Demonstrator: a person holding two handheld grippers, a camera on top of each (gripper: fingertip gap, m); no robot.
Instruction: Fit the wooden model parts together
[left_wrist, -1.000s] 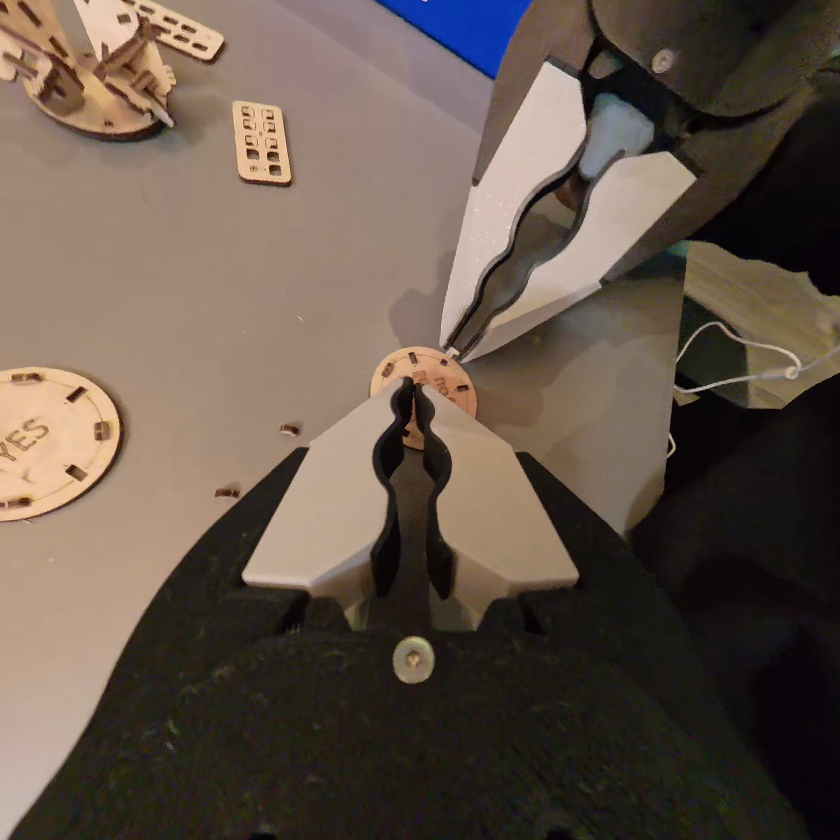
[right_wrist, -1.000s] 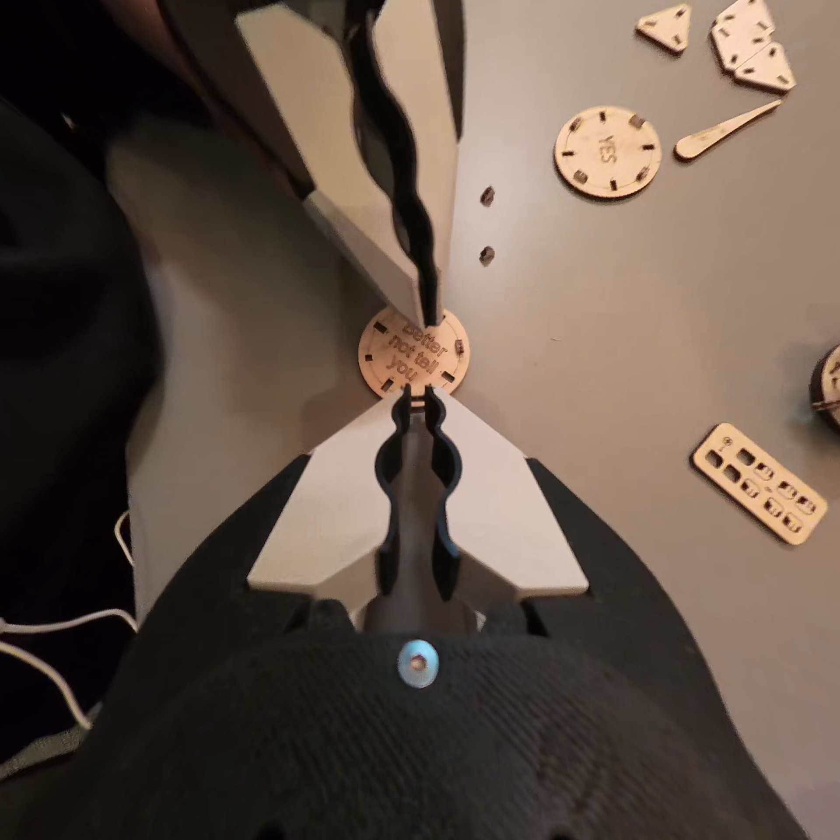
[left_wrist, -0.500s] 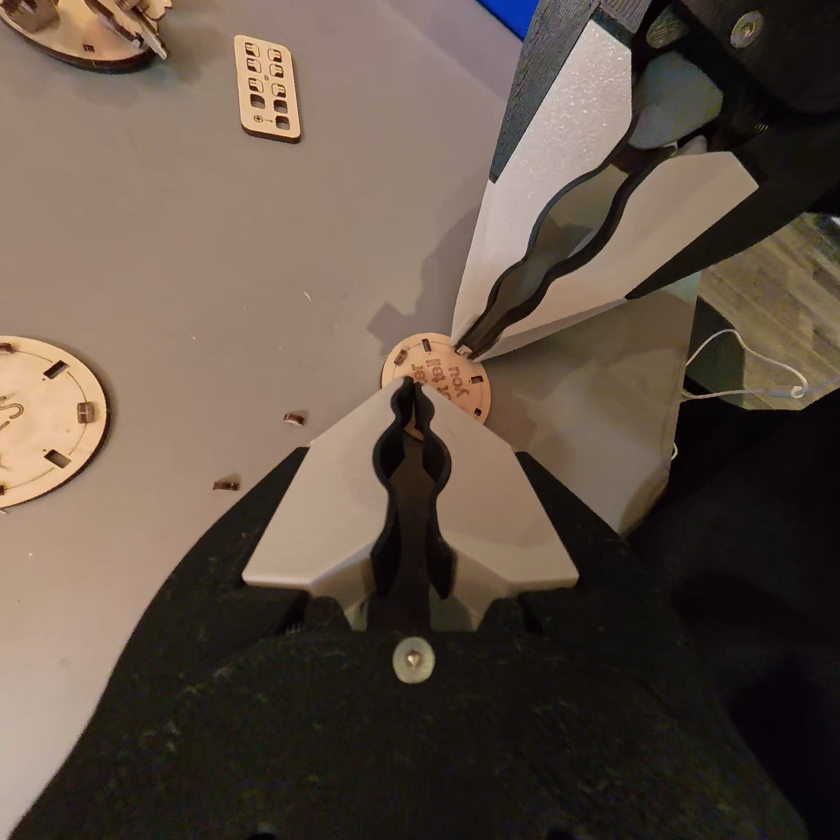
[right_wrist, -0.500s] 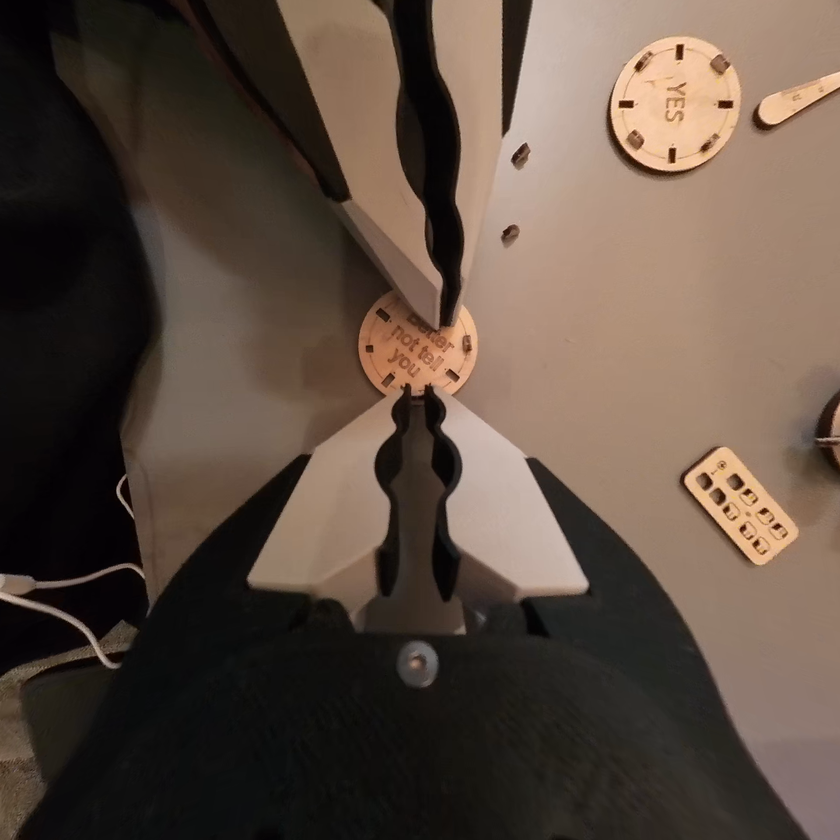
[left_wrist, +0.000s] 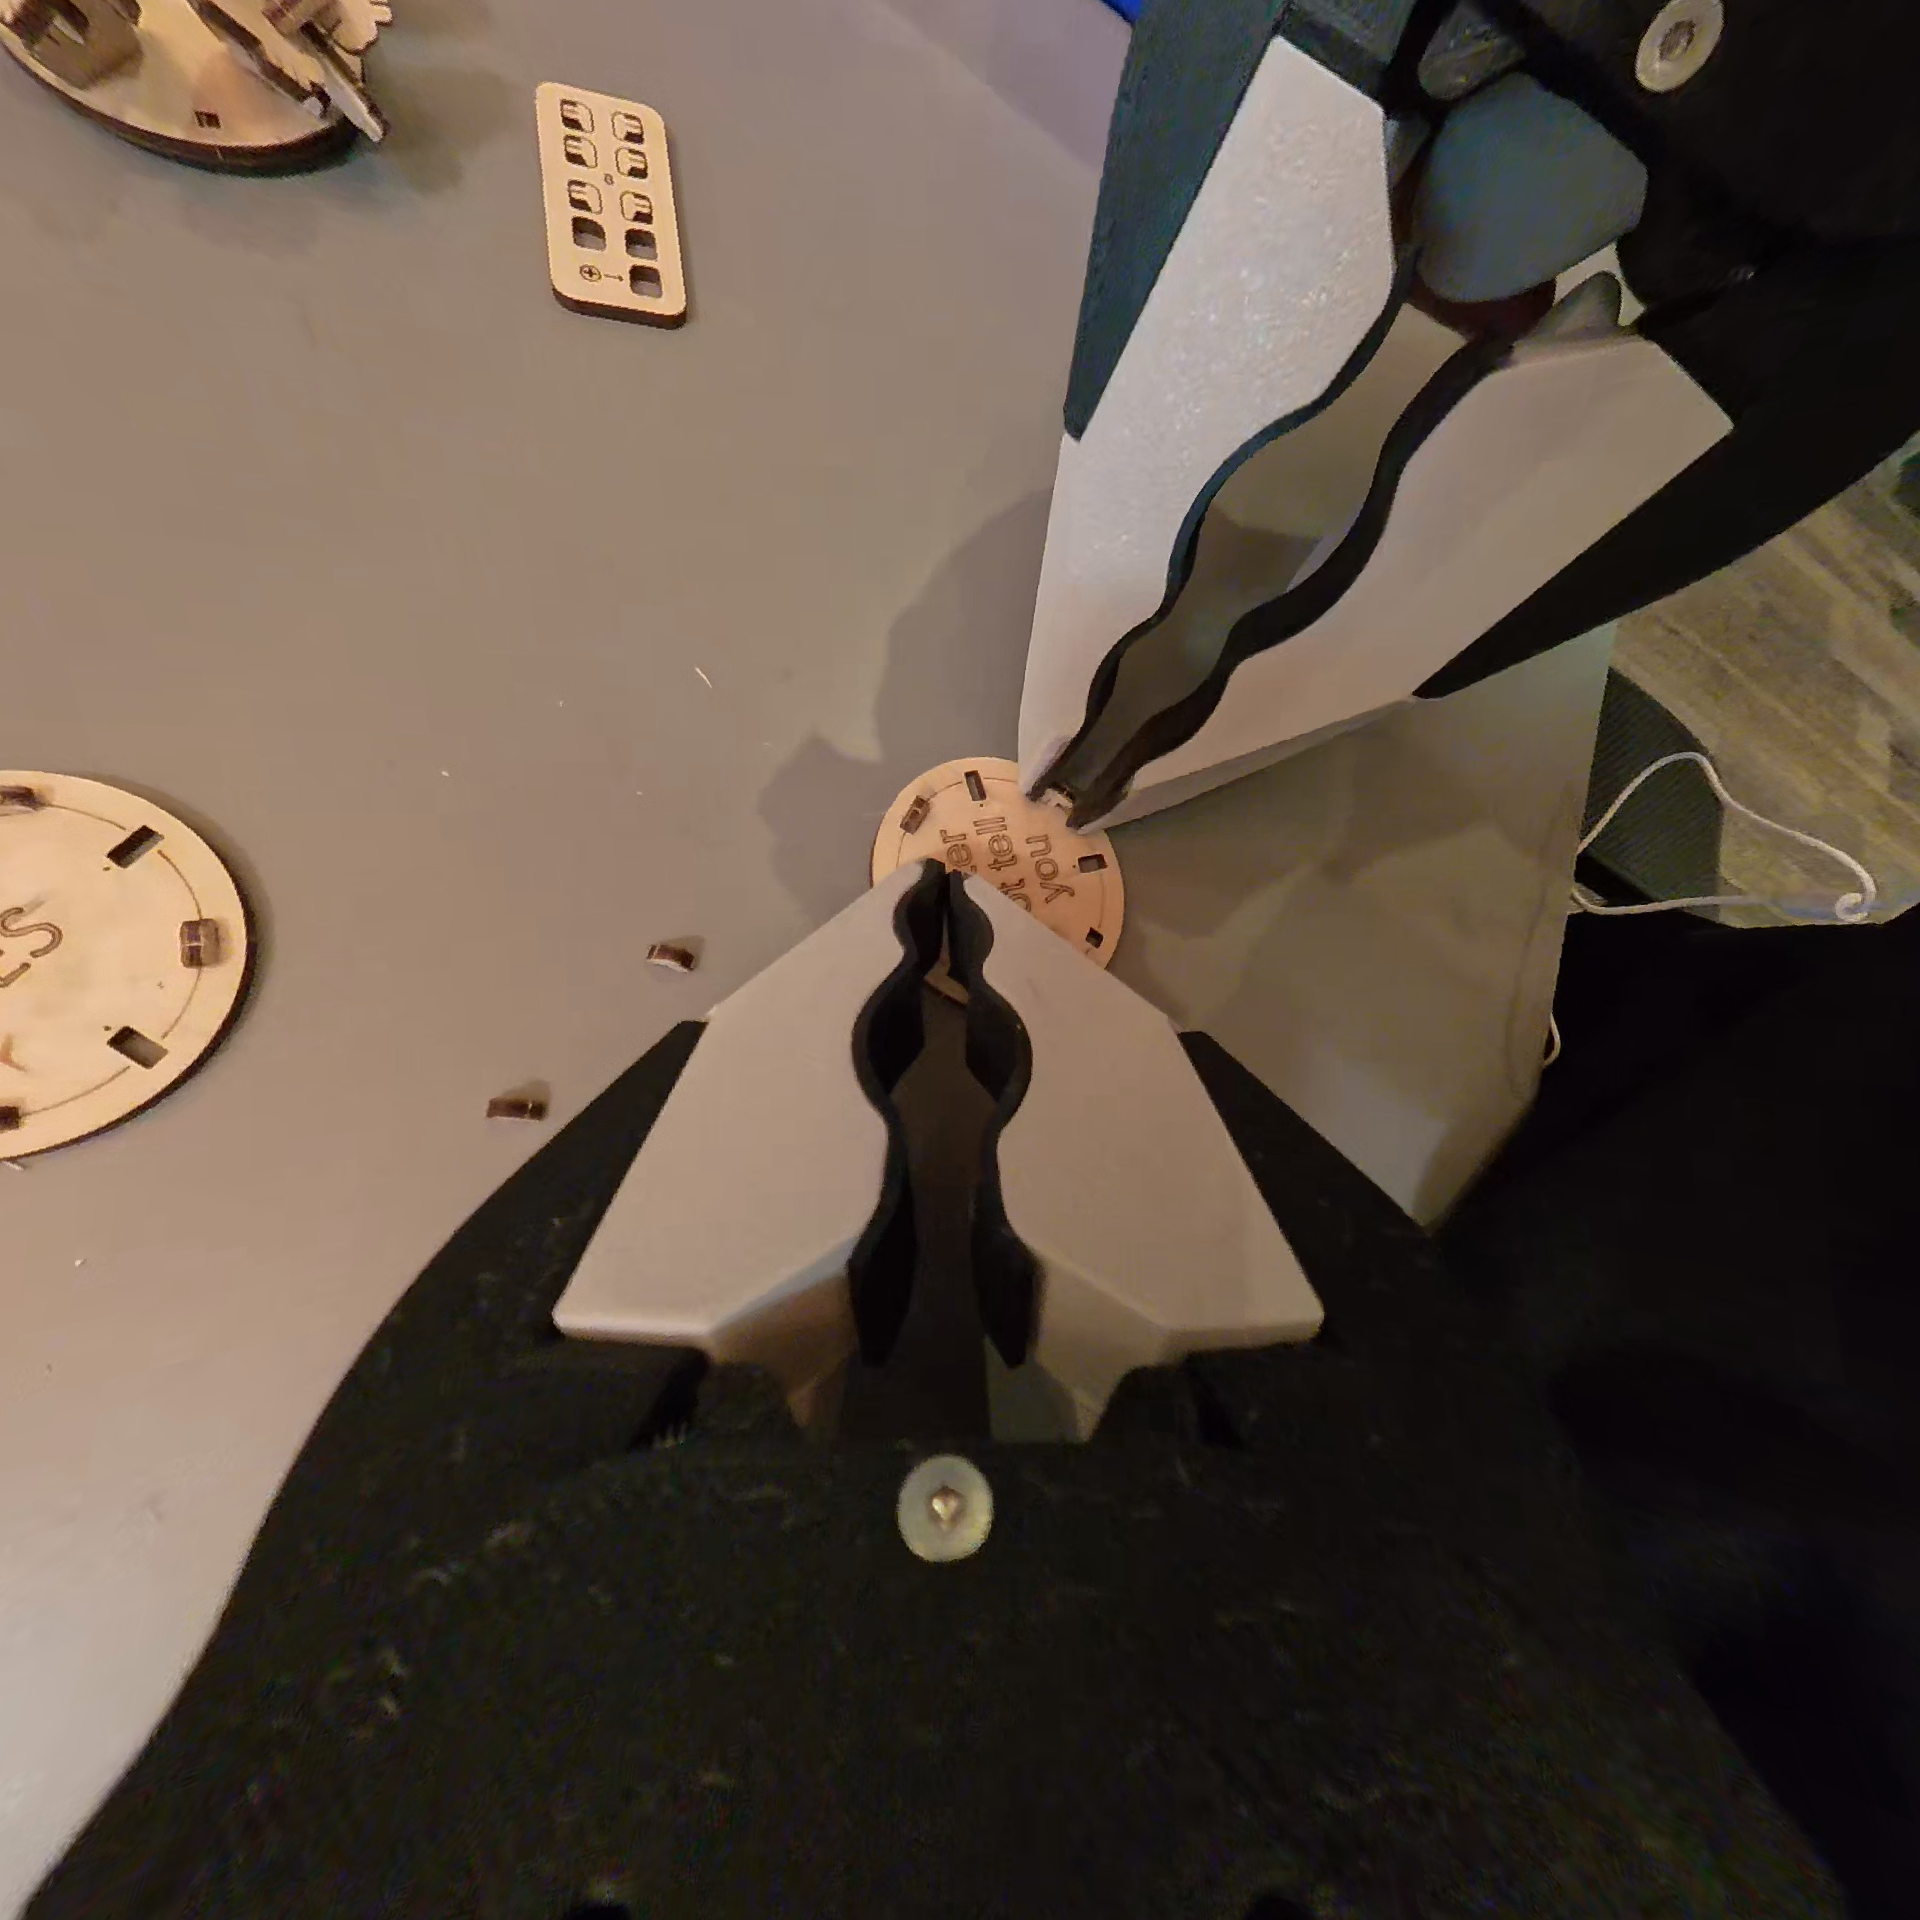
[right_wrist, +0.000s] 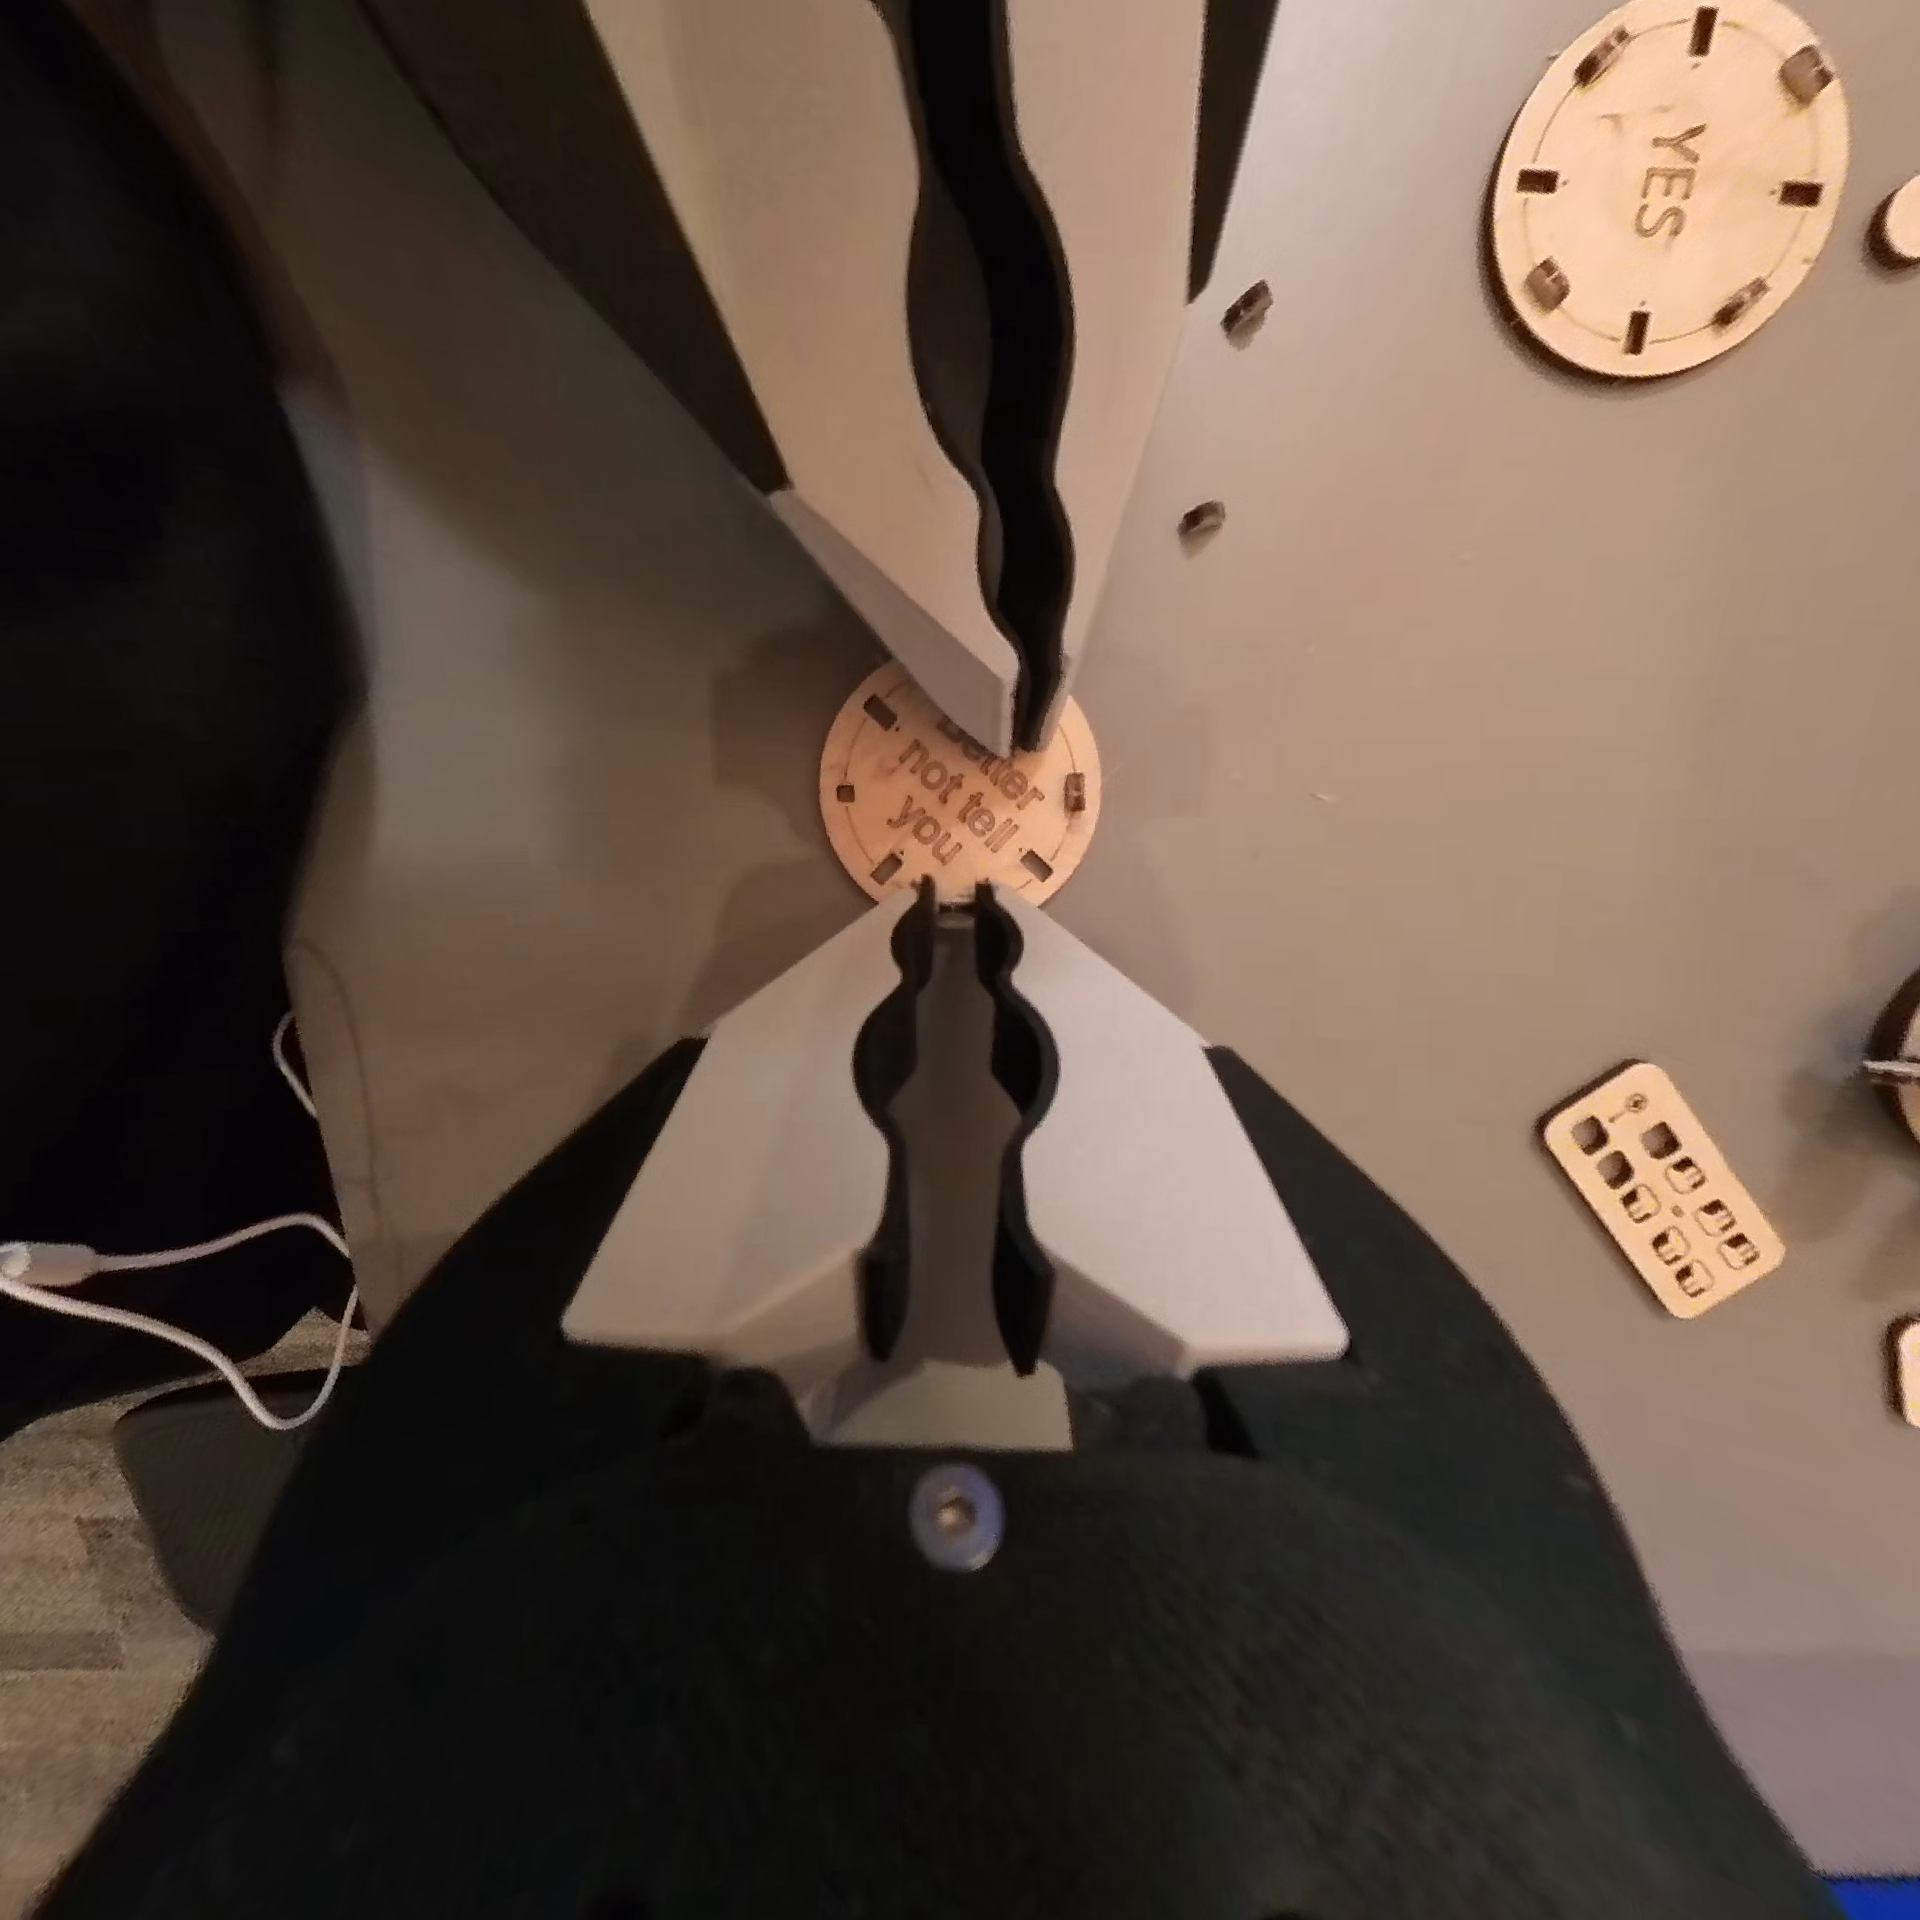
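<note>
While the small wooden disc (right_wrist: 958, 784) lies flat on the table (left_wrist: 416, 520), both grippers meet it from opposite rims. Left gripper (left_wrist: 948, 881) presses down with fingertips together; right gripper (right_wrist: 951, 902) pinches a small tab (left_wrist: 1062, 798) at the disc's edge, jaws narrow.

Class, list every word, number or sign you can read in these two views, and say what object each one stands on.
Small wooden disc, centre of the grey table: three engraved lines of words, legible; wording not copied here.
Large wooden disc: one short engraved word, legible; not copied.
Rectangular wooden plate: tiny engraved marks, too small to read.
No brands or numbers visible.
</note>
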